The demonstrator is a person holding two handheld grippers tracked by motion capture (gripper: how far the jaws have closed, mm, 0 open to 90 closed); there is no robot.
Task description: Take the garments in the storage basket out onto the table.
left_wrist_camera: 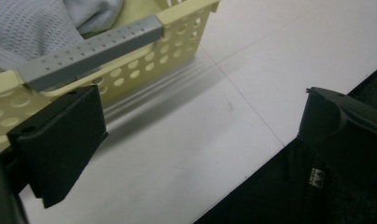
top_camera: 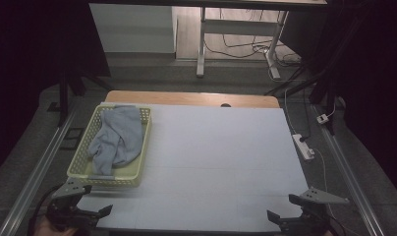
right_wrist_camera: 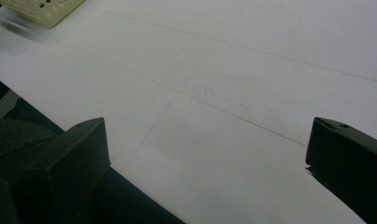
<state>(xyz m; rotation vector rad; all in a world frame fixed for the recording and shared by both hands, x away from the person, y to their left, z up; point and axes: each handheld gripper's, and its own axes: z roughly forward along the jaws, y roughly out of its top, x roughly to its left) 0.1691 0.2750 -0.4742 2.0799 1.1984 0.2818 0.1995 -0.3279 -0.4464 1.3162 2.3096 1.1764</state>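
Basket hugs table's left edge; both grippers' jaws spread wide

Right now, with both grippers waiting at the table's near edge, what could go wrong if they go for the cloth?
1. The left gripper sits close to the basket; reaching in, a jaw could catch the grey handle and shove the light basket.
2. The cloth lies bunched, partly draped over the rim, so lifting it might drag or tip the basket.
3. The right gripper hangs at the table edge; a low move could knock its jaws on it.
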